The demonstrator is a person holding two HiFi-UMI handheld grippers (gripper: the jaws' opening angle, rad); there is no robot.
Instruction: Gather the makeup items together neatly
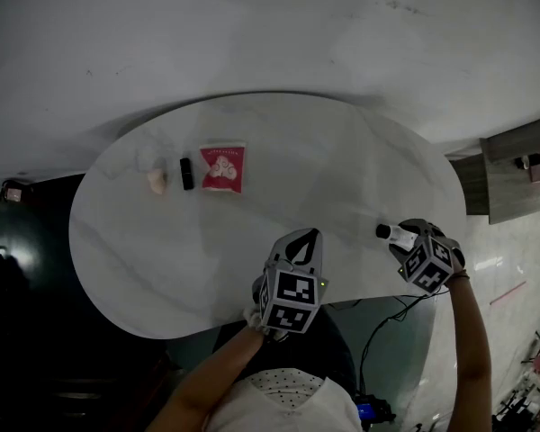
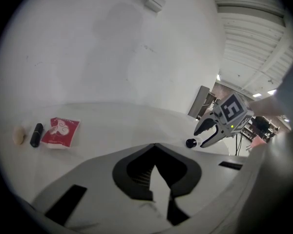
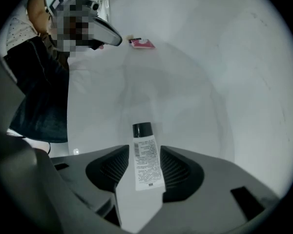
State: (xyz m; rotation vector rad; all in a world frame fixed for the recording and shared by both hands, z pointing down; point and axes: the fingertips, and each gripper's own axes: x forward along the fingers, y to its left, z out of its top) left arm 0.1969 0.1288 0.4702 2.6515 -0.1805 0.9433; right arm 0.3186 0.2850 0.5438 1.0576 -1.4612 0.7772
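1. Our left gripper (image 1: 310, 238) hovers above the near edge of the table (image 1: 342, 169), jaws closed together and holding nothing. The pale sponge (image 1: 156, 181), black lipstick (image 1: 186, 173) and red packet (image 1: 223, 167) lie side by side at its ten o'clock, well apart from it.
2. Our right gripper (image 1: 401, 238) points steeply down. Its jaws are spread wide either side of a white tube (image 3: 147, 162), black cap toward nine o'clock.
3. The left gripper sits just on our side of the line from tube to group.
4. The tube lies near the table's right edge; the broad tabletop spreads toward ten o'clock.
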